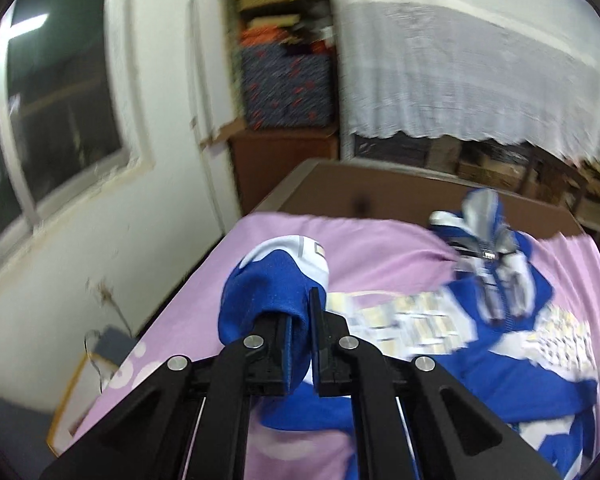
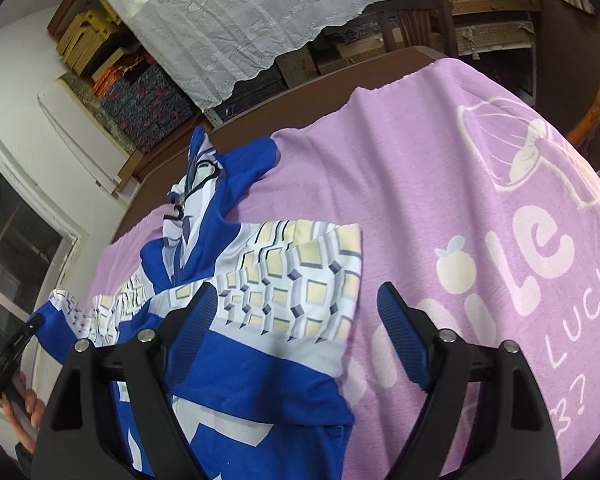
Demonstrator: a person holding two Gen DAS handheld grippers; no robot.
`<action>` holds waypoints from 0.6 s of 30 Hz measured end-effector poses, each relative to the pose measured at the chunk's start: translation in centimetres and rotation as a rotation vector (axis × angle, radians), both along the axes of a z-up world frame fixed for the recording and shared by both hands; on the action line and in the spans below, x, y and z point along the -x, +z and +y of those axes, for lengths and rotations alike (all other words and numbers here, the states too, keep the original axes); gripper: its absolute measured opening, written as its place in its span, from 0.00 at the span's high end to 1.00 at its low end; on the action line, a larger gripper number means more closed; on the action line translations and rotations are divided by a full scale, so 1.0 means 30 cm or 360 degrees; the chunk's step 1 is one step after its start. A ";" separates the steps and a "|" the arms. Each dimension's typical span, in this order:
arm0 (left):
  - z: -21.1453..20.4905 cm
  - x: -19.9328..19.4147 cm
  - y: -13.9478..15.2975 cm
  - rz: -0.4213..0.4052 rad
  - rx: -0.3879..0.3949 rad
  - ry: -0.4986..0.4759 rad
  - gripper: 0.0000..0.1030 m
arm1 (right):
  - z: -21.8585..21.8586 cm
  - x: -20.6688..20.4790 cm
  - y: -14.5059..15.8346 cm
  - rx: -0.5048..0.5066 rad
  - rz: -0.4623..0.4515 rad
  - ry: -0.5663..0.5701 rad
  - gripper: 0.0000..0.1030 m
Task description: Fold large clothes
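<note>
A blue and white zip jacket (image 1: 504, 364) with a yellow-square pattern lies crumpled on a pink blanket (image 1: 380, 256) spread over a brown table. My left gripper (image 1: 300, 312) is shut on the jacket's blue sleeve (image 1: 268, 280), which is lifted off the blanket and drapes over the fingers. In the right wrist view my right gripper (image 2: 296, 296) stands open just over the jacket (image 2: 260, 364): its left pad is above the patterned panel, its right pad above bare blanket (image 2: 440, 184), nothing pinched. At that view's left edge the left gripper's black body (image 2: 16, 348) shows with a hand (image 2: 24, 404).
The brown table edge (image 2: 260, 108) shows beyond the blanket. Behind it hang a white lace cloth (image 2: 240, 20) over shelves, patterned boxes (image 1: 288, 88) and a wooden chair (image 2: 416, 24). A white wall with a window (image 1: 56, 100) stands on the left.
</note>
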State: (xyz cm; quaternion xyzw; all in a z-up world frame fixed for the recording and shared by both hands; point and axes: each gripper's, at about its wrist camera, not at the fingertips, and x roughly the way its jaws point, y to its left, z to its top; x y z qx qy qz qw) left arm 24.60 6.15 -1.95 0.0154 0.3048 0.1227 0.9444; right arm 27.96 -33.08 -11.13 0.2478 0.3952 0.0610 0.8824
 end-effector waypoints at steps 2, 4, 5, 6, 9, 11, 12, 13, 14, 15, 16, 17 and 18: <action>-0.136 0.011 0.003 -0.0030 -0.0119 -0.0108 0.93 | -0.010 0.004 0.003 -0.0008 -0.0008 -0.0021 0.22; -0.259 0.019 -0.013 -0.0043 -0.0214 -0.0215 0.93 | -0.020 0.005 0.004 -0.0001 -0.0016 -0.0042 0.22; -0.323 0.024 -0.028 -0.0045 -0.0260 -0.0273 0.93 | -0.027 0.004 0.004 0.0003 -0.0017 -0.0055 0.22; -0.400 0.029 -0.053 -0.0040 -0.0309 -0.0348 0.93 | -0.030 0.005 0.002 0.0002 -0.0016 -0.0060 0.22; -0.586 0.037 -0.168 0.0040 -0.0402 -0.0559 0.93 | -0.044 -0.002 -0.007 -0.0015 0.0001 -0.0075 0.22; -0.691 0.035 -0.271 0.0136 -0.0478 -0.0668 0.90 | -0.051 -0.008 -0.016 -0.0019 0.0015 -0.0086 0.22; -0.721 0.032 -0.307 0.0178 -0.0512 -0.0699 0.90 | -0.054 -0.011 -0.019 -0.0020 0.0021 -0.0091 0.22; -0.752 0.033 -0.349 0.0221 -0.0563 -0.0732 0.88 | -0.056 -0.011 -0.022 -0.0021 0.0027 -0.0094 0.22; -0.771 0.031 -0.380 0.0249 -0.0618 -0.0754 0.80 | -0.060 -0.014 -0.026 -0.0029 0.0035 -0.0098 0.22; -0.787 0.037 -0.403 0.0263 -0.0679 -0.0778 0.72 | -0.064 -0.015 -0.027 -0.0037 0.0037 -0.0098 0.22; -0.788 0.045 -0.408 0.0256 -0.0705 -0.0788 0.51 | -0.065 -0.015 -0.029 -0.0043 0.0039 -0.0097 0.22; -0.783 0.061 -0.399 0.0213 -0.0725 -0.0786 0.37 | -0.065 -0.016 -0.029 -0.0054 0.0039 -0.0091 0.22; -0.767 0.077 -0.387 0.0174 -0.0729 -0.0789 0.33 | -0.063 -0.016 -0.029 -0.0060 0.0037 -0.0085 0.22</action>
